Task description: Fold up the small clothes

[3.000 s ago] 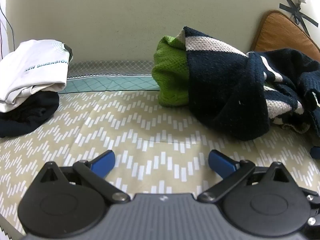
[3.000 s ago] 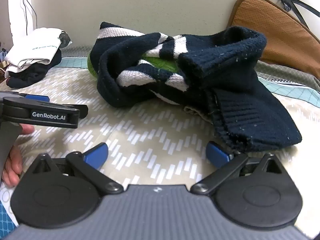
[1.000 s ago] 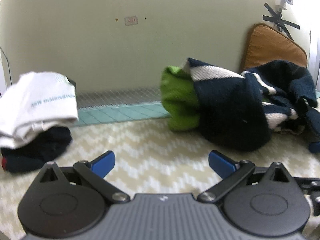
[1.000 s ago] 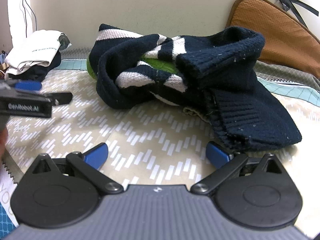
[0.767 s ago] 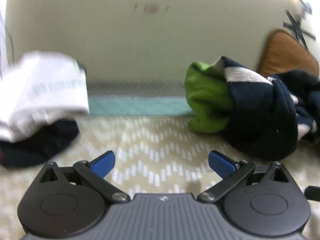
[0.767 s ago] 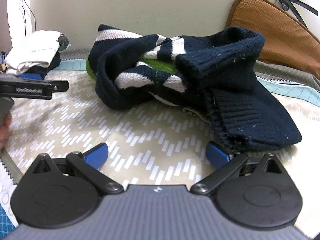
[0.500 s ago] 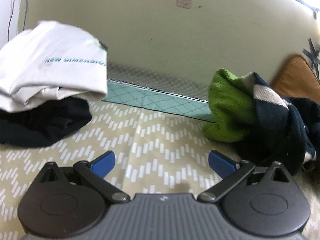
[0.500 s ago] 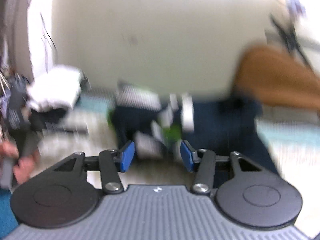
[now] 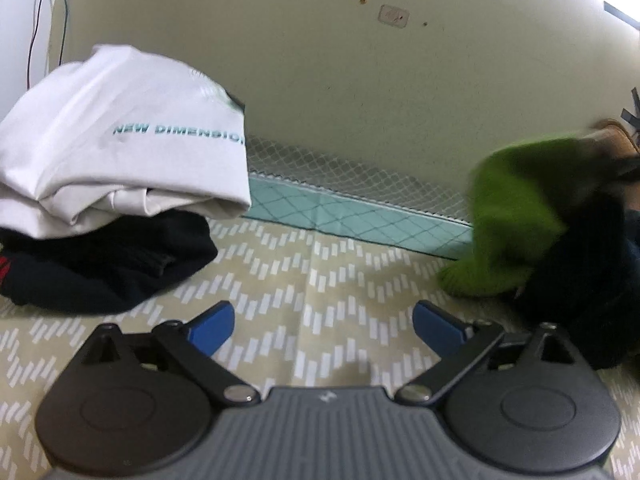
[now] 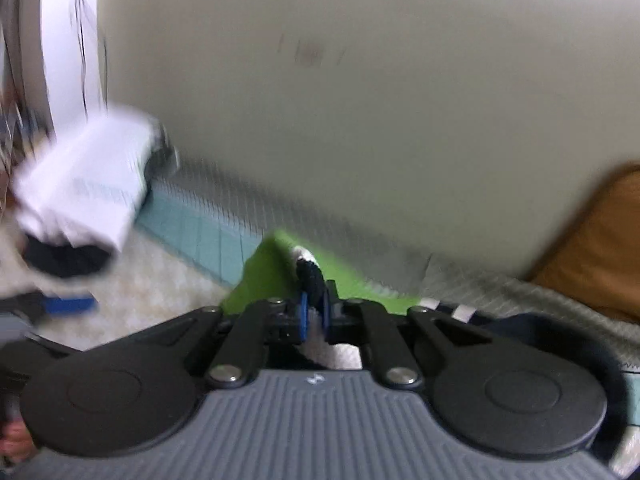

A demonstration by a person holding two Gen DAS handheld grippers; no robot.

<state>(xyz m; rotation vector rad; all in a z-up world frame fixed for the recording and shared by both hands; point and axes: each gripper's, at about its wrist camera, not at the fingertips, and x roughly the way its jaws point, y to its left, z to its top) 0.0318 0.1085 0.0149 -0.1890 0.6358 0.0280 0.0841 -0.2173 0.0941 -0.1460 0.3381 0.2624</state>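
Note:
My right gripper [image 10: 314,316] is shut on a rolled edge of the navy and white striped sweater [image 10: 310,276], which it holds up off the bed. The sweater's green part [image 10: 276,276] hangs just behind the pinch. In the left wrist view the same sweater [image 9: 516,216] is a blurred green and navy heap at the right edge. My left gripper [image 9: 324,324] hovers over the chevron bed cover [image 9: 320,264]. Its jaws are wide apart and closing a little, with nothing between them.
A folded white shirt [image 9: 120,152] lies on a dark folded garment [image 9: 100,264] at the left, by the wall. A brown cushion [image 10: 592,248] leans on the wall at the right. A teal quilted strip [image 9: 340,216] runs along the wall's foot.
My right gripper has shut on the sweater's edge and risen, lifting it. My left gripper has swung left toward the folded stack, so the sweater now sits at the right edge of its view.

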